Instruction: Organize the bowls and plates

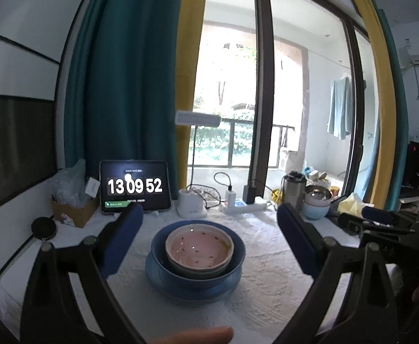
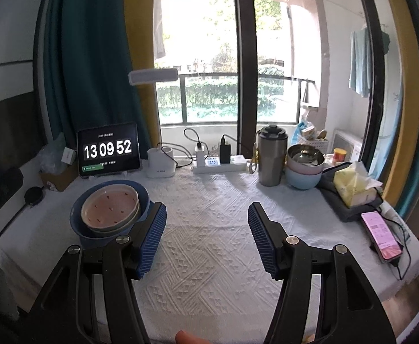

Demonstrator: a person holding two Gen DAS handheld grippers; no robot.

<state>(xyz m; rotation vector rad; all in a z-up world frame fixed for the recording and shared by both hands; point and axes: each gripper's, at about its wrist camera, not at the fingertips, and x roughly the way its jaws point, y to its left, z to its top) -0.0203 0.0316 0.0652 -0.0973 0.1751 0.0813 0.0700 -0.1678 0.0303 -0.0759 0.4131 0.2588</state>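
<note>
- Left hand-held gripper: jaws spread wide, nothing held; pads stand either side of the stack without touching.
- Right hand-held gripper: jaws open, empty, over bare tabletop cloth.
- Pink bowl nested in blue bowl, on blue plate, centre-left of tabletop.
- Second bowl stack at the back right, beside steel tumbler.
- Risk: pink bowl sits tilted in blue bowl; a nudge could rock or slide the stack.
- Risk: reaching for back bowls could tip the tumbler or snag charger cables.
- Phone near right edge, could get swept off.
</note>
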